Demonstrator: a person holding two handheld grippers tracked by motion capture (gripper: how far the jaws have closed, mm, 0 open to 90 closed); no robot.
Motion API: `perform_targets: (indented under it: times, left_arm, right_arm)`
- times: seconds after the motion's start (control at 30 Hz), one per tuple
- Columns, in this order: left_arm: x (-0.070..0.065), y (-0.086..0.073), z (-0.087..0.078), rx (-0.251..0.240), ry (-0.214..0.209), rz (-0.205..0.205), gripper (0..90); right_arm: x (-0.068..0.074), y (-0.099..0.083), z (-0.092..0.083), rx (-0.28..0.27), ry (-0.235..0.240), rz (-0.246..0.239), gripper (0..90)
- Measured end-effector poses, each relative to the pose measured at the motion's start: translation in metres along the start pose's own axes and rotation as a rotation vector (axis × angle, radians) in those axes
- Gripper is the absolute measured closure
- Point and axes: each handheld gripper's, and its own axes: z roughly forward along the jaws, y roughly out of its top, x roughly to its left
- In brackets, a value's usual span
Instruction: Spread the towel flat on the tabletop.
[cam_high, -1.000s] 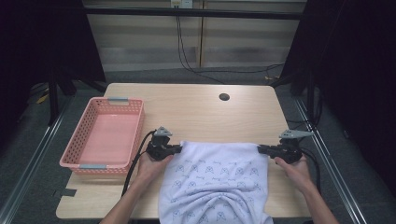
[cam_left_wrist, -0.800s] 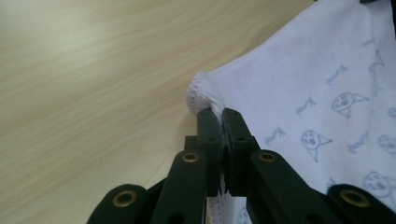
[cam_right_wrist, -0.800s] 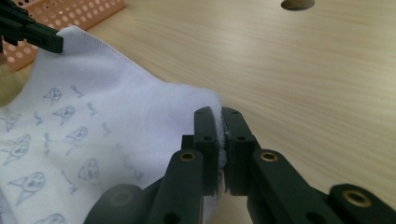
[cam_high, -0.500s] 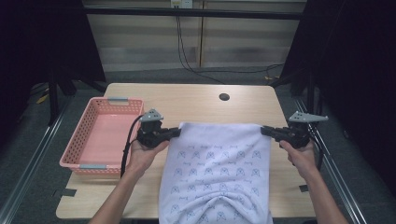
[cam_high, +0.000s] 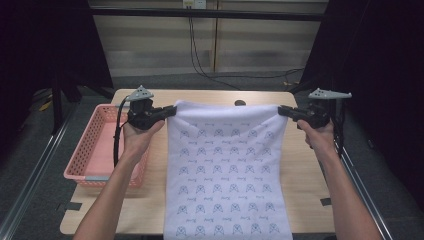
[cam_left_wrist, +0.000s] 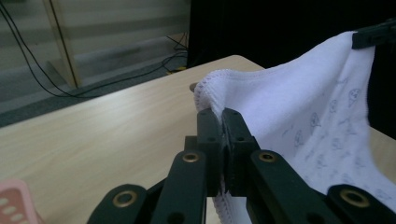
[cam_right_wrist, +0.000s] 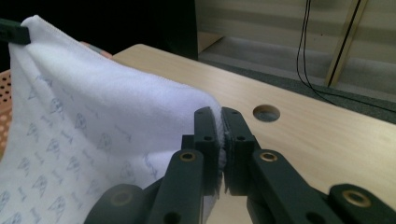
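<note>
basket (cam_high: 102, 150): on table (cam_high: 305, 175), left edge
towel (cam_high: 225, 170): right of basket, over table middle
hole (cam_high: 240, 103): behind towel

Stretched towel (cam_high: 227, 170) spans desk (cam_high: 305, 185) middle, blocks crossing between sides; pink basket (cam_high: 92, 150) fills left edge; bare wood beyond towel, around round hole (cam_high: 240, 103); open strip right of towel; dark frames flank both sides

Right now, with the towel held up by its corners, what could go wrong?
1. The left gripper and right gripper pinch only the corner edges of the white patterned towel; a tug might slip one free.
2. The towel's lower end hangs past the wooden table edge and could snag or drag.
</note>
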Motion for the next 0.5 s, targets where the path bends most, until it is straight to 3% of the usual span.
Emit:
perform_targets:
  times: [0.23,0.27,0.37,0.5]
  left_arm:
    - [0.016,0.026,0.003,-0.044,0.033,-0.031,87.5]
    - [0.016,0.03,0.004,-0.047,0.029,-0.036,87.5]
    - [0.012,0.05,-0.001,-0.102,0.023,-0.016,87.5]
    - [0.011,0.06,-0.004,-0.103,0.032,0.013,87.4]
  right_arm:
    - [-0.009,0.037,0.01,-0.066,-0.009,0.021,86.6]
    - [-0.01,0.045,0.012,-0.051,-0.028,0.004,86.6]
    - [-0.013,0.065,0.01,-0.038,-0.058,-0.02,86.7]
    - [-0.017,0.085,-0.002,-0.093,-0.05,-0.012,86.6]
